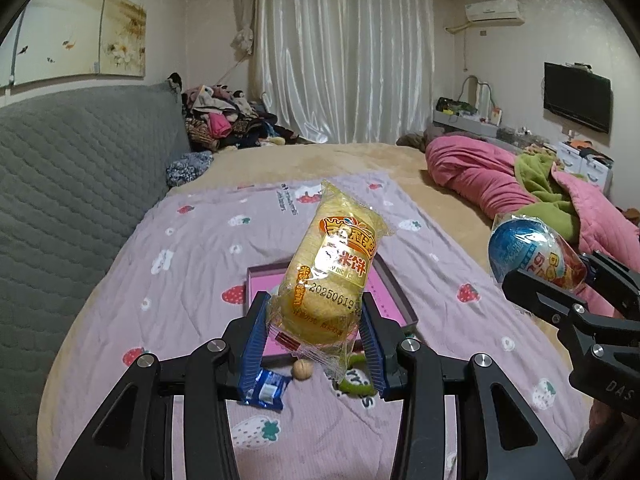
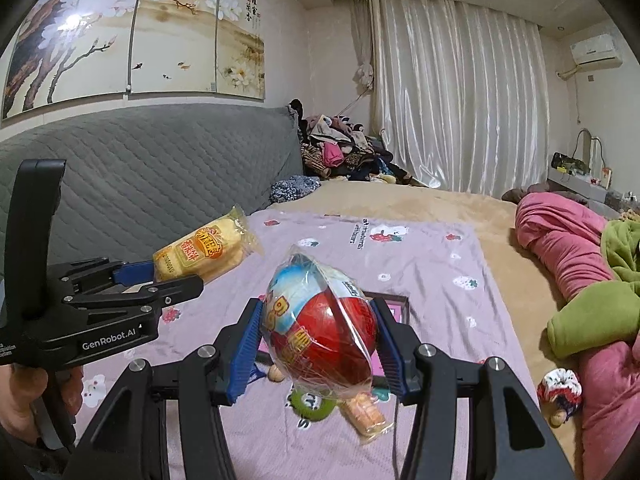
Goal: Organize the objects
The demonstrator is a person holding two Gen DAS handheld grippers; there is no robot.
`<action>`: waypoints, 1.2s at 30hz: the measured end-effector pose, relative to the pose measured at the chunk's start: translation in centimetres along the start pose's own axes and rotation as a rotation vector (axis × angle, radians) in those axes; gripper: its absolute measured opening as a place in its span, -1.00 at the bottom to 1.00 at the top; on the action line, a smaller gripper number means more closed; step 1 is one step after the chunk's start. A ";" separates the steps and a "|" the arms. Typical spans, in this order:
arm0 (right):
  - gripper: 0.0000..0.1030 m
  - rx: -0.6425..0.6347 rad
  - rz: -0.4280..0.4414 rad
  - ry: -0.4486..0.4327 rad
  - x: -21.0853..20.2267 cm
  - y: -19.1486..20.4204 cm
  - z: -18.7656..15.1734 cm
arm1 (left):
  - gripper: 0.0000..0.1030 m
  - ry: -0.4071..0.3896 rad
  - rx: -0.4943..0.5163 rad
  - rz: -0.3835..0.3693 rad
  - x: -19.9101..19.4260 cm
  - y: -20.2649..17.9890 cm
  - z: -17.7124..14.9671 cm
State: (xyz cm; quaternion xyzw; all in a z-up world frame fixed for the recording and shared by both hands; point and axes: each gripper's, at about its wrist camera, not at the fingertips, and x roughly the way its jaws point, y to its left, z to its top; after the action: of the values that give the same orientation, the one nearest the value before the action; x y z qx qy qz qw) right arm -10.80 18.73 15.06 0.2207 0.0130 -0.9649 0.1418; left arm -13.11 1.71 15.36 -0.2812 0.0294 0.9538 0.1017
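LEFT: left gripper (image 1: 314, 334) clamped on rice cracker pack (image 1: 330, 272), held above the pink tray (image 1: 394, 304) mid-blanket | RIGHT: right gripper (image 2: 318, 348) clamped on wrapped toy egg (image 2: 320, 320), aloft over the tray's near edge | HANDLING: pack likely light, brittle, film slippery, so grip the lower body gently; egg likely rigid, slick wrap, so grip across its middle | LOOSE: walnut (image 1: 301, 370), blue sachet (image 1: 266, 392) on blanket (image 1: 192, 272) by the tray's near edge

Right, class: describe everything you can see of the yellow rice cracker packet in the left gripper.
The rice cracker packet is a clear plastic wrapper over pale yellow round crackers, with an orange and red label and a printed date code. It is held off the bed, lower end pinched between the blue pads of the left gripper, upper end tilted up and away. It hangs above the pink box.
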 end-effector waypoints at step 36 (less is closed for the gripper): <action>0.04 0.033 0.011 -0.008 12.6 -2.8 0.4 | -0.13 0.020 -0.012 0.075 17.0 3.0 0.8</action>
State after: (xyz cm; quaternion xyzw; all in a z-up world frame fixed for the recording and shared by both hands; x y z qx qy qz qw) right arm -22.60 18.00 9.94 0.2195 -0.0048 -0.9650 0.1435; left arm -28.10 1.92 6.84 -0.2900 0.0354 0.9542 0.0637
